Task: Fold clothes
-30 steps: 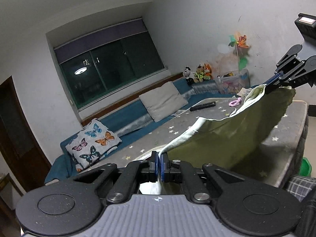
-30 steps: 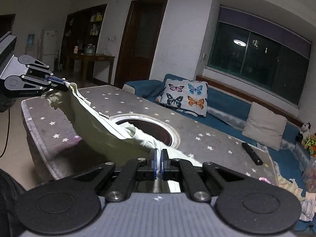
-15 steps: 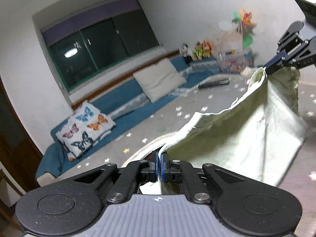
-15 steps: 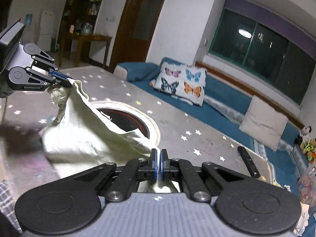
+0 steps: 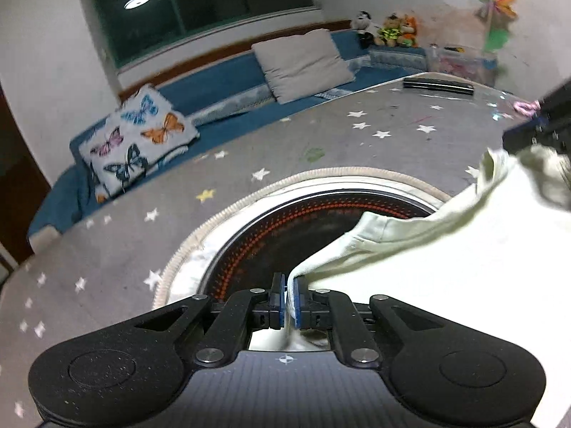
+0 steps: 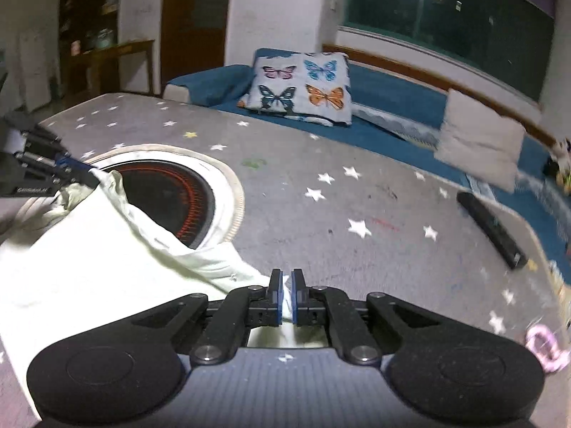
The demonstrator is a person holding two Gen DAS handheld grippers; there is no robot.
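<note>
A pale yellow-green garment (image 5: 446, 267) is stretched between my two grippers, low over the grey star-patterned table (image 5: 321, 142). My left gripper (image 5: 289, 296) is shut on one corner of it. My right gripper (image 6: 285, 296) is shut on the opposite corner (image 6: 235, 271). The cloth (image 6: 89, 256) sags over the edge of the round black heater plate (image 6: 167, 199) set in the table. The right gripper shows blurred at the right edge of the left wrist view (image 5: 535, 132); the left gripper shows at the left edge of the right wrist view (image 6: 46, 174).
A black remote (image 6: 492, 228) and a pink ring toy (image 6: 546, 349) lie on the table's right side. A blue bench with a butterfly cushion (image 6: 299, 85) and a grey cushion (image 6: 478, 142) runs behind. Plush toys (image 5: 389, 28) sit in the corner.
Both grippers have come down and forward with the garment, from hanging in the air off the table's edge to low over the table by the heater plate.
</note>
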